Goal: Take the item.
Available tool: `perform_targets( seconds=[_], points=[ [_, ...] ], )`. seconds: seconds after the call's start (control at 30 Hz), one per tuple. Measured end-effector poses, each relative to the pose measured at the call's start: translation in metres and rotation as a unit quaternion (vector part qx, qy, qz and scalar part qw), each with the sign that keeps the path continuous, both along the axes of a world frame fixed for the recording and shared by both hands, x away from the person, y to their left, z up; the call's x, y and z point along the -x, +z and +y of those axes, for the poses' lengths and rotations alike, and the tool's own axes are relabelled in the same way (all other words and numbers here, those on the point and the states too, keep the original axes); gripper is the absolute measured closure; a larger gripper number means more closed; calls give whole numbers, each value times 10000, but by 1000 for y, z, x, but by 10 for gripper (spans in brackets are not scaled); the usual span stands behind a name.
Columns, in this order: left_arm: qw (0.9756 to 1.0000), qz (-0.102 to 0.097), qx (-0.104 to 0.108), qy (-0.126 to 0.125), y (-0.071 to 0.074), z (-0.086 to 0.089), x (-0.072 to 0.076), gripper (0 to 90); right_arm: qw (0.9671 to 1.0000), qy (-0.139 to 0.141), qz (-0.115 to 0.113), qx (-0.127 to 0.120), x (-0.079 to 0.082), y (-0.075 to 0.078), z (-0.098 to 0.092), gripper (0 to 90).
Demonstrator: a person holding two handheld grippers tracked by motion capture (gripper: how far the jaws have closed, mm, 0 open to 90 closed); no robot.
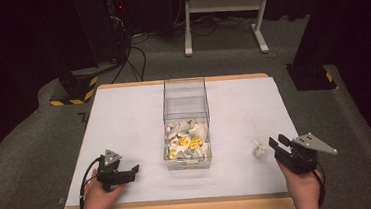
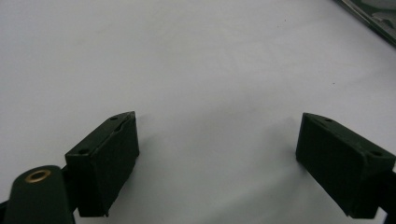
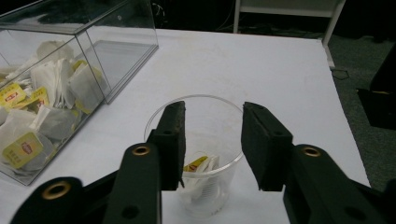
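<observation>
A clear plastic box (image 1: 185, 102) stands mid-table, its near end heaped with tea bags (image 1: 186, 143) carrying yellow tags. To its right sits a clear plastic cup (image 1: 260, 146) holding a tea bag (image 3: 201, 168). My right gripper (image 1: 275, 140) is just right of the cup and points at it. In the right gripper view its jaws (image 3: 212, 112) stand open above the cup's near rim (image 3: 205, 97), with nothing between them. My left gripper (image 1: 133, 170) rests low at the front left, wide open (image 2: 217, 140) over bare white table.
The white table cover (image 1: 124, 119) lies bare either side of the box. The box's corner (image 2: 373, 16) shows in the left gripper view. Beyond the table stand a white frame (image 1: 221, 6), dark equipment with cables, and a yellow-and-black striped base (image 1: 74, 90).
</observation>
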State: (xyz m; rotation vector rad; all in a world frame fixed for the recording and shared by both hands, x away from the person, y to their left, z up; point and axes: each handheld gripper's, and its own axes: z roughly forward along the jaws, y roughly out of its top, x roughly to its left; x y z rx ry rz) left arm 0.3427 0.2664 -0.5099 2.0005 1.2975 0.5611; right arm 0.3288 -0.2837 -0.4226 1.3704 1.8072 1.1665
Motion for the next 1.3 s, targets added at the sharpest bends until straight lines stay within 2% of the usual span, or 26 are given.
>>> perform_targets(
  seconds=[0.23,0.53,0.93,1.3],
  points=[
    [10000,-2,-2,-2,0,0,0,136,10000,16,-46,-23,0,2,4,453],
    [10000,-1,-2,-3,0,0,0,136,9999,135,25,75,-2,-2,17,365],
    [10000,-1,-4,-3,0,0,0,136,9992,370,24,151,-3,-4,37,302],
    [10000,1,-3,0,0,0,0,136,9977,654,-12,181,-2,-7,64,292]
  ],
)
